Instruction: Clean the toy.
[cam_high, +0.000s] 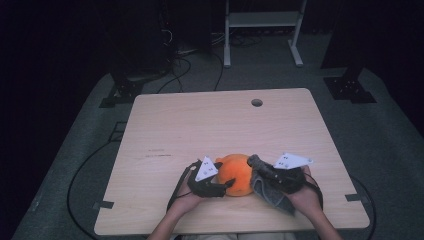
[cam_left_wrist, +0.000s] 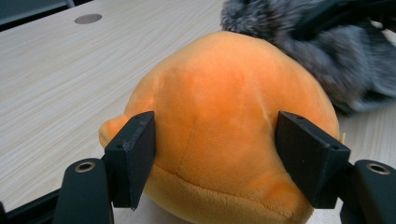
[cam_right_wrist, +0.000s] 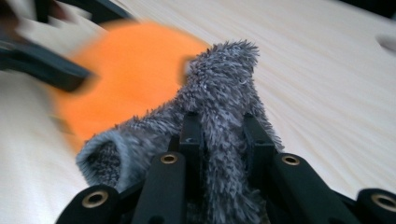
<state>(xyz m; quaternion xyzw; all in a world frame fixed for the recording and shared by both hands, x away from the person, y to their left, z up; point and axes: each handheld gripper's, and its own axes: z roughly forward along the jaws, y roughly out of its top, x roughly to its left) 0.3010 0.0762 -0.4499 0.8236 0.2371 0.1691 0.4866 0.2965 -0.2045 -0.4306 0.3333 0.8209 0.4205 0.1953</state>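
The left gripper (cam_left_wrist: 215, 154) clamps the orange plush toy (cam_left_wrist: 219, 126) between its fingers on the tabletop (cam_high: 210, 120). The right gripper (cam_right_wrist: 223, 140) pinches a grey fuzzy cloth (cam_right_wrist: 219, 88) beside it. Wiping the toy looks underway; next, press the cloth against its top.

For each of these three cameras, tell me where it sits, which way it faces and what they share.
High view: above the person's side, facing forward and down on the table; both hands, the left claw and the right claw show.
Left gripper view: rides the left claw, looking along its jaws, which grip the orange plush toy.
Right gripper view: rides the right claw, looking along jaws shut on the grey fuzzy cloth.
Shared: all three show the toy and cloth.
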